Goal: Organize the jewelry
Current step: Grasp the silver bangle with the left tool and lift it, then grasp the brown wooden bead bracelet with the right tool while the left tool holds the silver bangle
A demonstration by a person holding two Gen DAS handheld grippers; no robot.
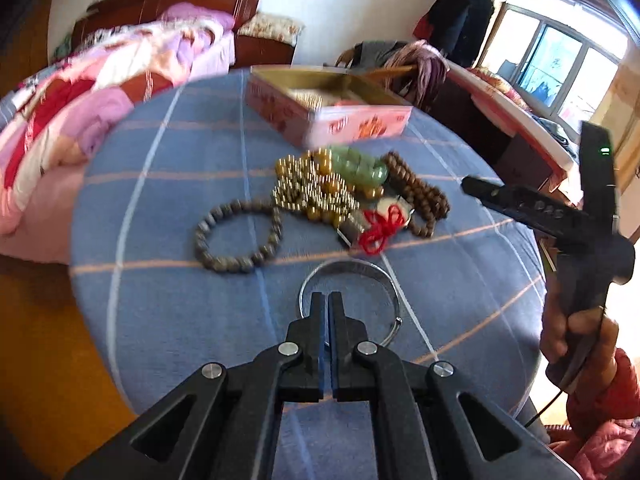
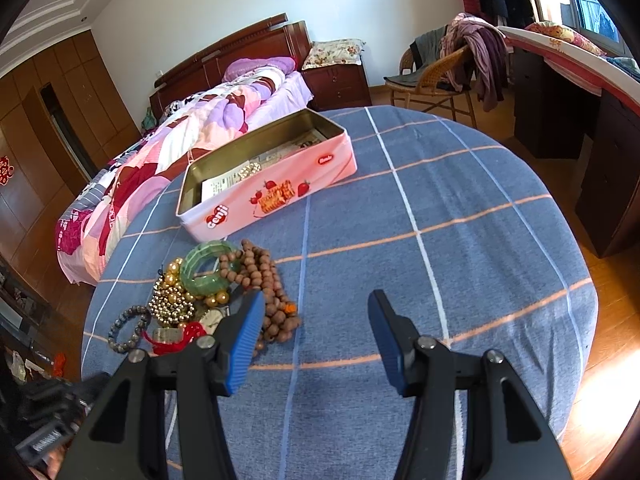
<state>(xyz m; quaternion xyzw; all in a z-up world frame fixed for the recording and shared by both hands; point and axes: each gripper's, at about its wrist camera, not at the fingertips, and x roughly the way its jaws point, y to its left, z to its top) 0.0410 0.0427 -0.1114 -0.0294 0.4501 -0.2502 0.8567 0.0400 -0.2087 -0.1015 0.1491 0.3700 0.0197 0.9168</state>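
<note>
Jewelry: your pile (image 1: 340, 192) lies on the blue checked cloth (image 1: 160, 200), just in front of the pink tin (image 1: 332, 116); in the right view it sits left of centre (image 2: 208, 288).
Bangle: a silver bangle (image 1: 356, 270) lies on the cloth nearest you, apart from the pile; your left gripper (image 1: 327, 300) has its near rim between the fingers.
Left gripper: your fingers are pinched together on that rim, with only a thin slit between the pads.
Right gripper: your fingers (image 2: 316, 308) stand wide apart over bare cloth and hold nothing; the left finger (image 2: 244, 344) overlaps the pile's edge in its own view. From the left view you see this gripper (image 1: 476, 188) off to the right, above the cloth, in your right hand (image 1: 576, 332).
Pile: grey bead bracelet (image 1: 236, 236) at the left; gold beads (image 1: 308, 188) in the middle; green jade bracelet (image 1: 360, 168) toward the tin; brown wooden beads (image 1: 416, 192) on the right; red cord (image 1: 380, 228) at the front.
Tin: open, lid off, with printed paper (image 2: 224, 188) and a small gold bead piece (image 2: 250, 170) inside.
Cloth: blue with white and orange lines, over a round table.
Room: a bed (image 2: 200, 120) behind the table, a wicker chair (image 2: 436, 76) draped with clothes to the right.
</note>
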